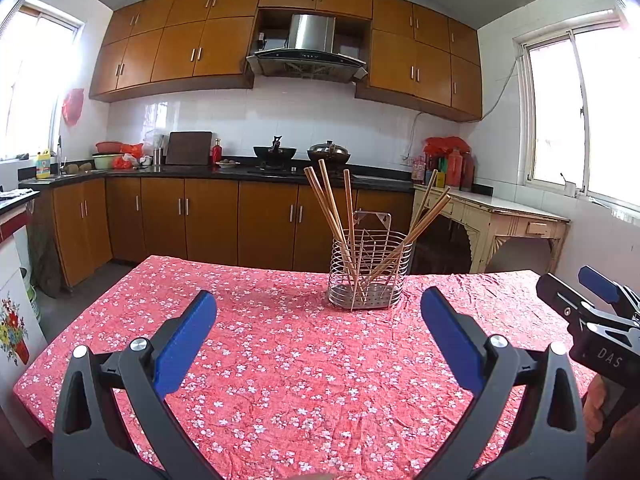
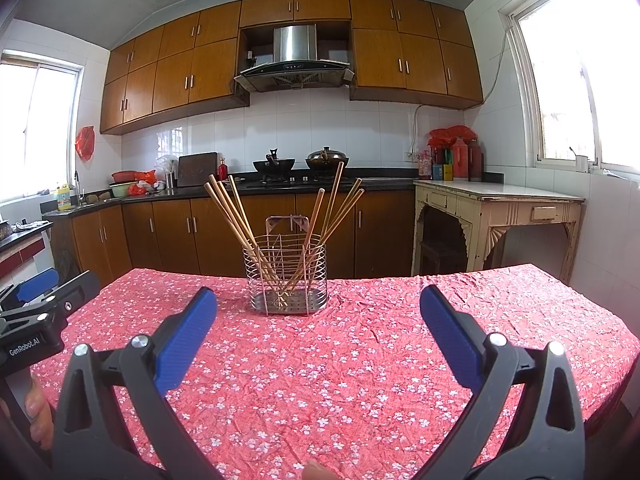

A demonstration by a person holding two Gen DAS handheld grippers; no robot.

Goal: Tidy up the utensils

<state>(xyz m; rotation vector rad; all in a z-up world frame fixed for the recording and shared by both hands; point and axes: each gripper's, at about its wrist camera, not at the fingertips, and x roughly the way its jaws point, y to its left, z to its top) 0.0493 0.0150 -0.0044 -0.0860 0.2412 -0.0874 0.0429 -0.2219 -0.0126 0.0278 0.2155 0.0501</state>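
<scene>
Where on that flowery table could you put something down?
Bare tablecloth lies between both open grippers and the wire holder, plus either side of it. Only the holder is crowded, with chopsticks fanning outward.

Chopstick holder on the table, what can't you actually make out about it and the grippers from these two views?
- Chopsticks: exact count, since they cross inside the wire holder in both views.
- Holder's back side: hidden by its own wires and mounting plate.
- Right gripper in the left wrist view: cut off by the right edge.
- Left gripper in the right wrist view: cut off by the left edge.
- Table near edge: hidden under the gripper bodies.
</scene>
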